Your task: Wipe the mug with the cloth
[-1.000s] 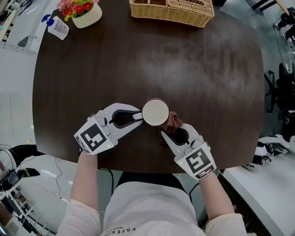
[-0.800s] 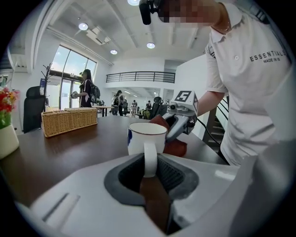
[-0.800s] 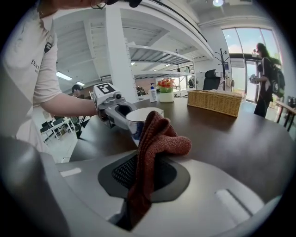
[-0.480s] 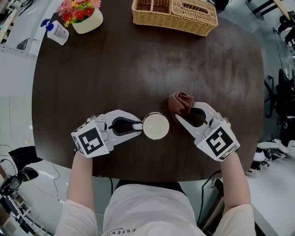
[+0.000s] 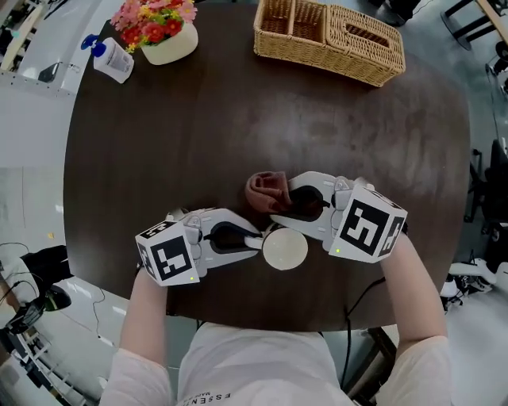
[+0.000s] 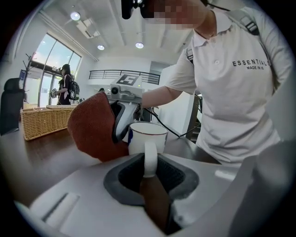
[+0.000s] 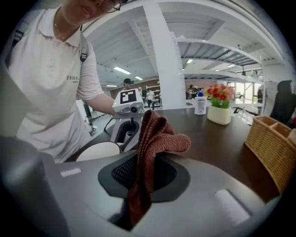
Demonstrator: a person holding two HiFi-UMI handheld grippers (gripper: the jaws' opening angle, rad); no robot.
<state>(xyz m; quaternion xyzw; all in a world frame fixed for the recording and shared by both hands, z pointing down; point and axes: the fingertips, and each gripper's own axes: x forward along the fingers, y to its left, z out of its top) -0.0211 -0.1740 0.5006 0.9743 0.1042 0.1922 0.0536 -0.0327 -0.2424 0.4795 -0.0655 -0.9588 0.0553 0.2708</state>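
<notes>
Right tool (image 5: pixel 279 208) swung cloth (image 5: pixel 264 189) to mug (image 5: pixel 285 249) far side, clamping it; left tool (image 5: pixel 255 240) gripping mug

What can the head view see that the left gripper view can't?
Only the head view shows the pink and red flowers in a white pot and the clear pump bottle. Only the left gripper view shows a person with a backpack by the windows. Both show the white ceramic mug, the reddish-brown knitted cloth and the woven wicker basket.
</notes>
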